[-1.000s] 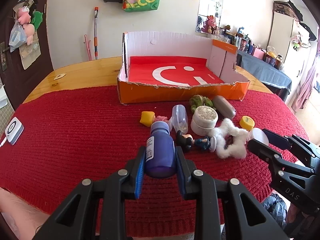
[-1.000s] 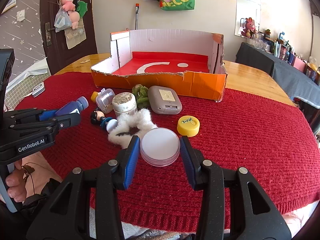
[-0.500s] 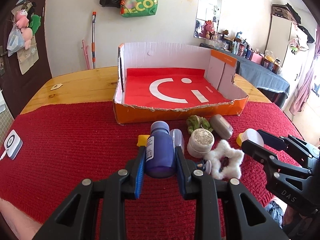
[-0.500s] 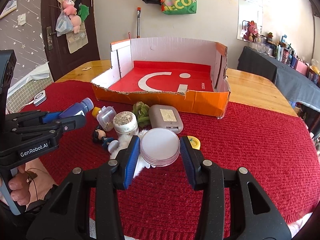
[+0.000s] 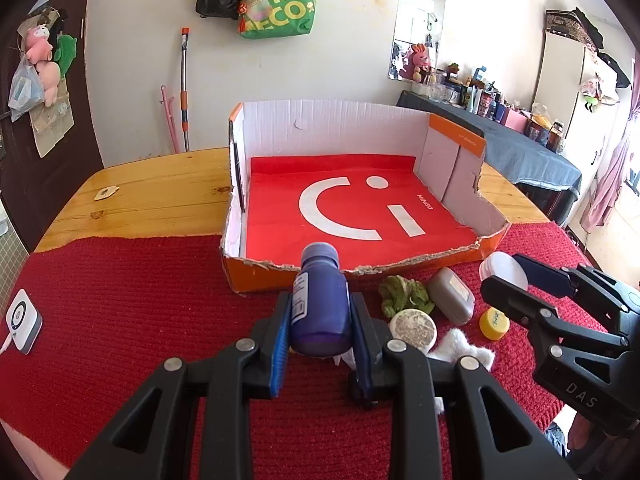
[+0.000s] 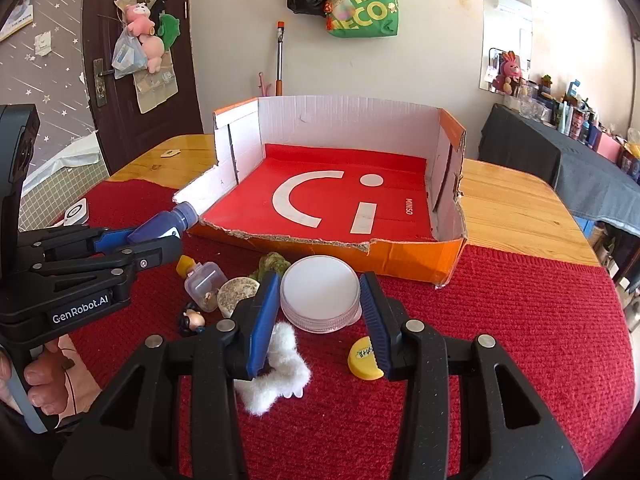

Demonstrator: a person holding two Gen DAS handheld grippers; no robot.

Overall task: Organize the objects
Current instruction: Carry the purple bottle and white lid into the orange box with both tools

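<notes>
My left gripper (image 5: pixel 320 320) is shut on a blue bottle (image 5: pixel 320 300), held above the red cloth with its cap toward the open cardboard box (image 5: pixel 456 160). To its right my right gripper (image 6: pixel 320 308) is shut on a round white-lidded jar (image 6: pixel 320 292), also lifted, near the box's torn front wall (image 6: pixel 400 256). The bottle (image 6: pixel 160 228) and the left gripper (image 6: pixel 140 244) show at the left of the right wrist view. The jar (image 5: pixel 504 270) and right gripper (image 5: pixel 516 276) appear at the right of the left wrist view.
On the red cloth (image 5: pixel 120 320) before the box lie a green scrunchie (image 5: pixel 404 296), a grey case (image 5: pixel 452 296), a round tin (image 5: pixel 412 326), a yellow cap (image 6: pixel 364 356), a white fluffy piece (image 6: pixel 276 376), a clear small box (image 6: pixel 204 284) and a figurine (image 6: pixel 192 320). A white device (image 5: pixel 22 320) lies far left.
Both grippers have risen and moved toward the box with the bottle and the jar; the box looks nearer and the loose items lie lower in the views.
</notes>
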